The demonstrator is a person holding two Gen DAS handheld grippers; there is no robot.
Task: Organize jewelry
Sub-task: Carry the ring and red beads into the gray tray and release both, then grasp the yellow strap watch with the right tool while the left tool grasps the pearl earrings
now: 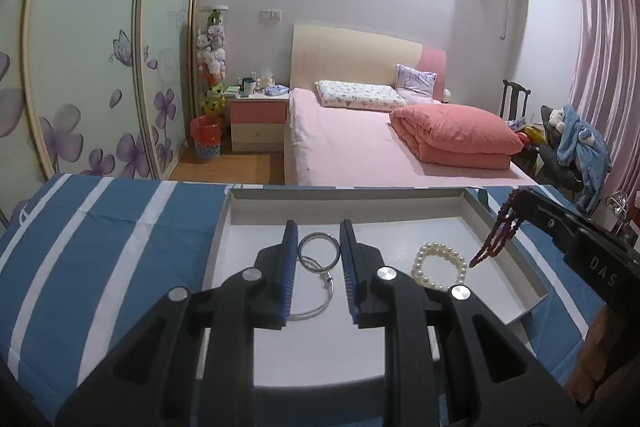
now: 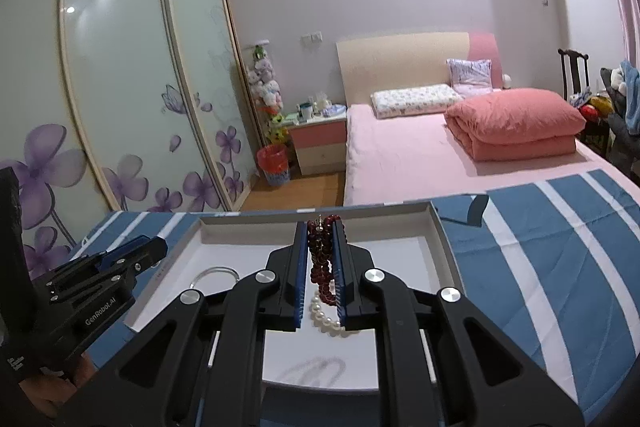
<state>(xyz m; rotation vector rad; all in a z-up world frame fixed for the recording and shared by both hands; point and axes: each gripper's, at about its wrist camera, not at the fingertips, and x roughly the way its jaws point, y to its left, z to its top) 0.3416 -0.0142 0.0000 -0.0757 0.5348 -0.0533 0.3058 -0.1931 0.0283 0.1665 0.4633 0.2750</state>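
Observation:
A shallow white tray (image 1: 344, 193) lies on a blue and white striped cloth (image 1: 100, 227). My left gripper (image 1: 319, 227) hangs low over the tray's left part, shut on a small silver ring (image 1: 320, 234) that spans the gap between its blue pads. Below it a larger silver hoop (image 1: 320, 307) lies flat in the tray. A pearl bracelet (image 1: 418, 265) lies to the right. My right gripper (image 2: 320, 223) is shut on a dark red bead string (image 2: 320, 255), which dangles over the pearl bracelet (image 2: 320, 315). In the left wrist view the beads (image 1: 500, 239) hang at the tray's right wall.
The tray's low walls (image 2: 256, 219) ring the jewelry. The left gripper (image 2: 158, 249) crosses the tray's left edge, held by a hand. Beyond the cloth are a pink bed (image 1: 360, 147), a wardrobe (image 1: 88, 67) and a bedside table (image 1: 258, 119).

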